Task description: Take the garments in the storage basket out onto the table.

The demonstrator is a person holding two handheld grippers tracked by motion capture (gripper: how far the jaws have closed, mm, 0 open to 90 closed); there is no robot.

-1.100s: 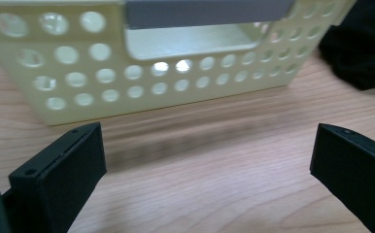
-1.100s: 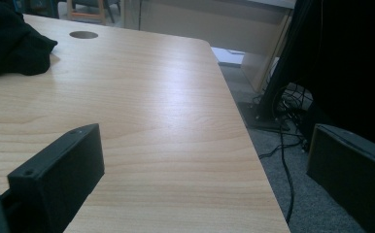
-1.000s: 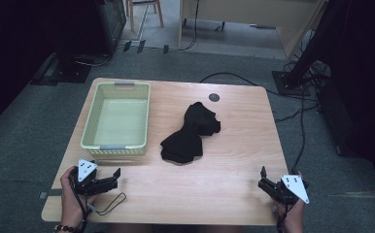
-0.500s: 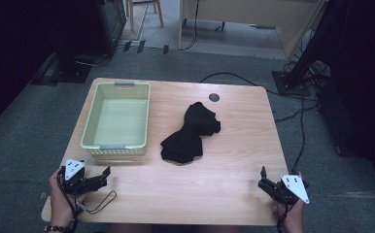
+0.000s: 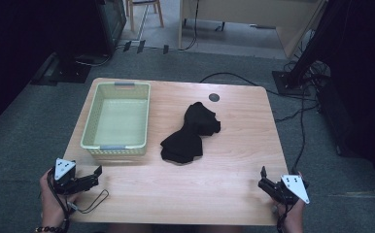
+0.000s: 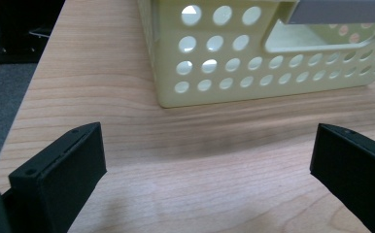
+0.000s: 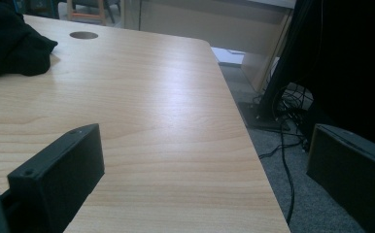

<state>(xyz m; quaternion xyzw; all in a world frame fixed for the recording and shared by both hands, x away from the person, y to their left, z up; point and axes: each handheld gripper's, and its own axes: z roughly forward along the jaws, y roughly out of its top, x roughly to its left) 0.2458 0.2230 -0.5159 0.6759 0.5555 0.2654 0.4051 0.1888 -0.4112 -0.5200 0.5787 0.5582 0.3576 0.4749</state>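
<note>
Broadly, the pale wooden counter [image 5: 214,189] carries everything, and both claws wait at its near edge. Next in size, the pale green perforated plastic basket [image 5: 116,120] sits at the counter's left side, empty as far as the high view shows; the left gripper view looks straight at its holed near wall [image 6: 253,63]. Just right of it, apart from the basket, the crumpled black cloth garment [image 5: 191,132] lies bunched near the middle of the counter; its edge also shows at the far left of the right gripper view [image 7: 10,43]. A small round dark cable hole [image 5: 214,97] sits beyond the garment near the far edge.

The left claw [image 5: 91,177] hovers at the near left corner, jaws spread wide with nothing between them. The right claw [image 5: 265,182] rests at the near right corner, likewise wide and empty, well apart from the garment.

Judging from this, the likely work is moving the garment into the basket. The limp fabric could be pinched by only one layer, so part trails out and drapes over the basket rim. The light basket may also slide if a claw or dragged cloth knocks it.
</note>
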